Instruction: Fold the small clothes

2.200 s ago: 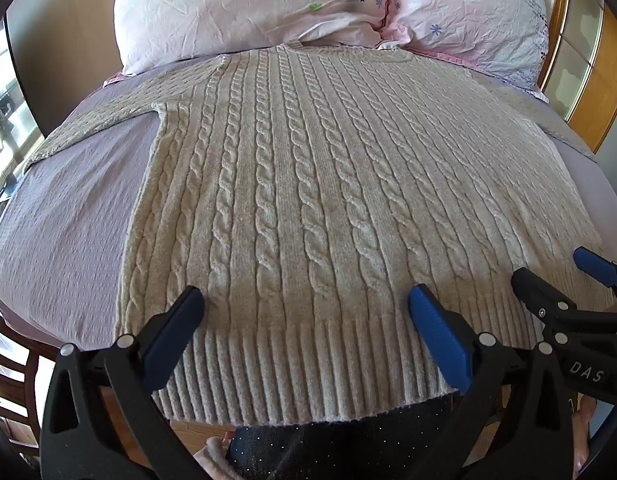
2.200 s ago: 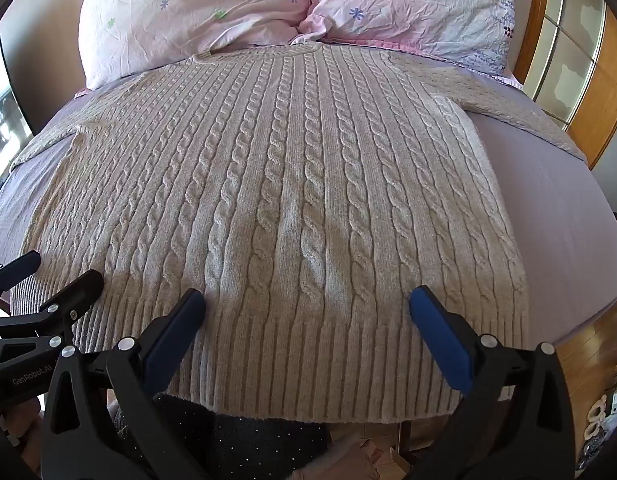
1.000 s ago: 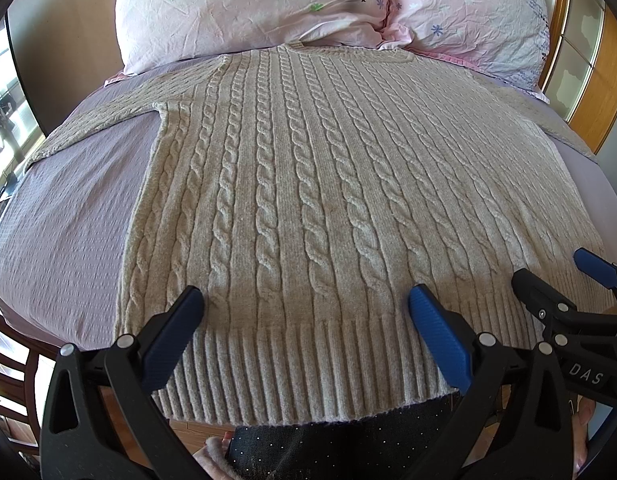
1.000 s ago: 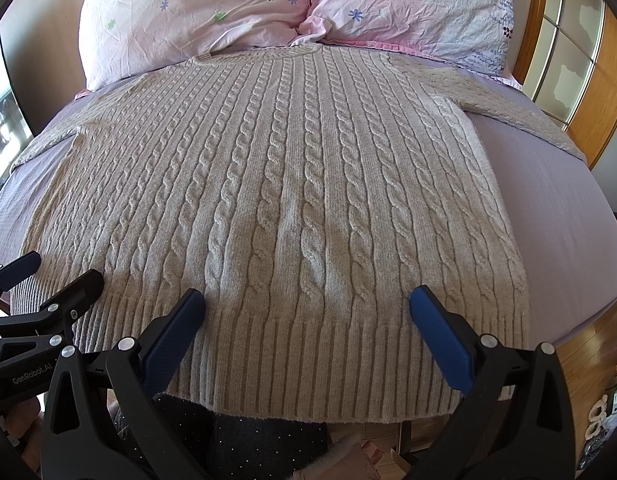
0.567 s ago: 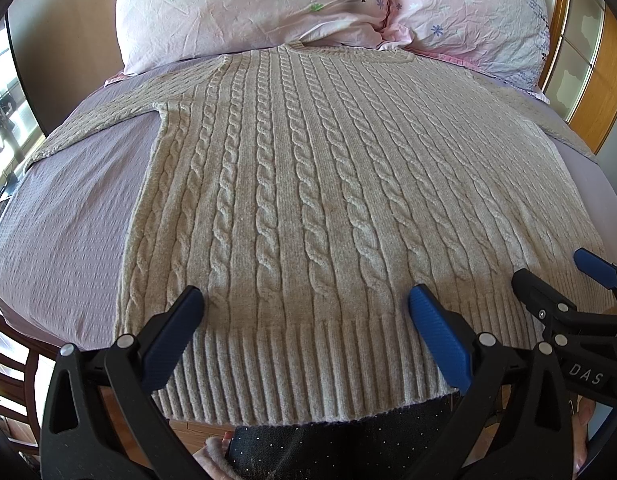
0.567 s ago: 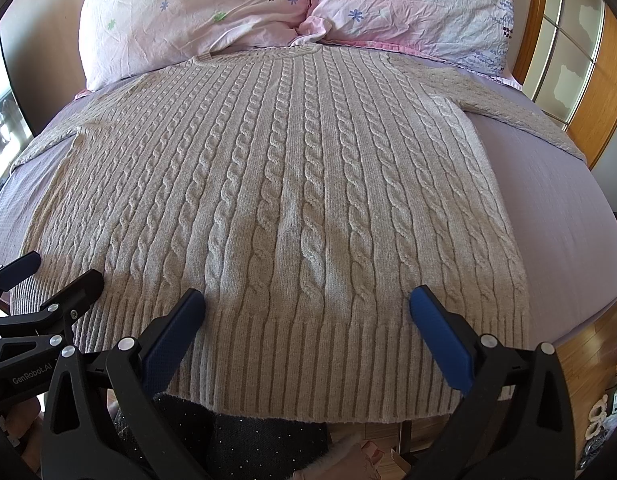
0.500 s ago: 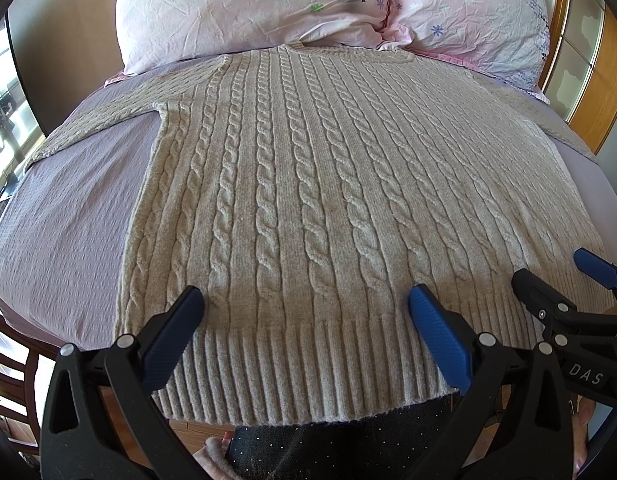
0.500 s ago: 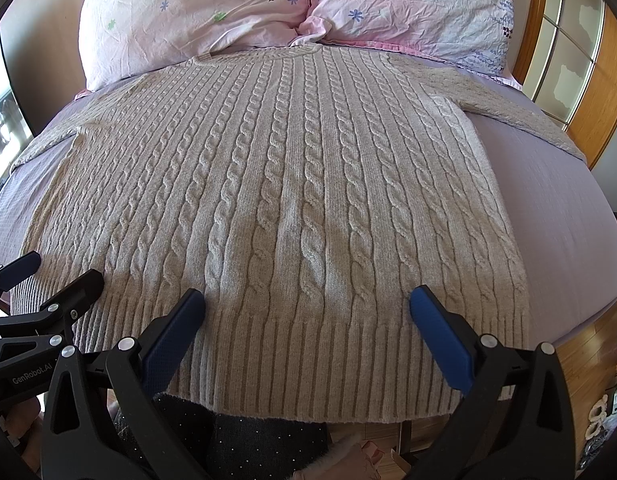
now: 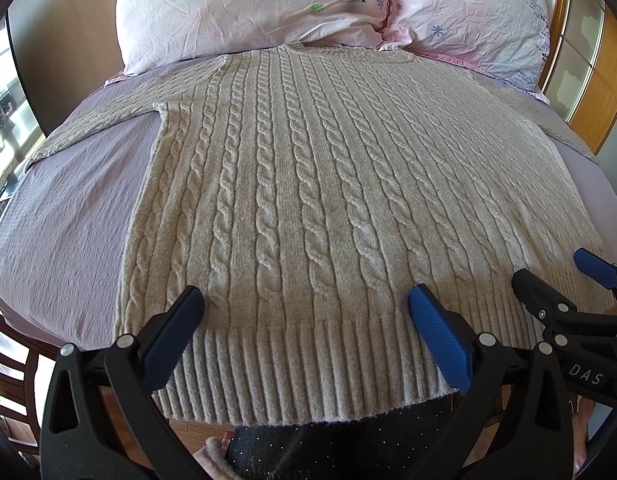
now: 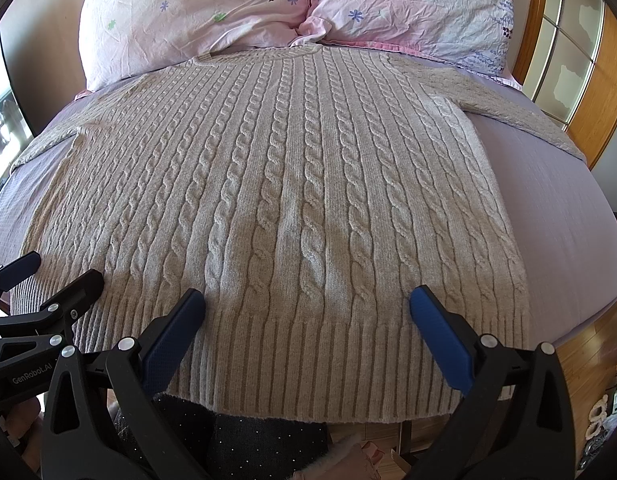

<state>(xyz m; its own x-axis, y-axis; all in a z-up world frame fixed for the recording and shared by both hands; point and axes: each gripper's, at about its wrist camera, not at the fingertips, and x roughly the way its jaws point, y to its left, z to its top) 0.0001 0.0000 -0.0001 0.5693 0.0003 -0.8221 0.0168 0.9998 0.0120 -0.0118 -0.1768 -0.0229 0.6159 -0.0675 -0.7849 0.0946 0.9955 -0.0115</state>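
Nothing has changed since earlier frames: cable-knit sweater [image 9: 308,200] lies flat across the bed [image 9: 68,216], hem at the near edge. Left claw [image 9: 304,328] and right claw [image 10: 308,328] hover, jaws apart. Folding not begun.

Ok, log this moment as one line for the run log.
stage: pre-fold | sweater: flat on bed, hem near | left gripper: open over hem | right gripper: open over hem | held: nothing

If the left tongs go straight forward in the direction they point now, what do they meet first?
Most likely the sweater: the open left tongs point across it toward the pillows. Whether they already touch the knit is unclear.
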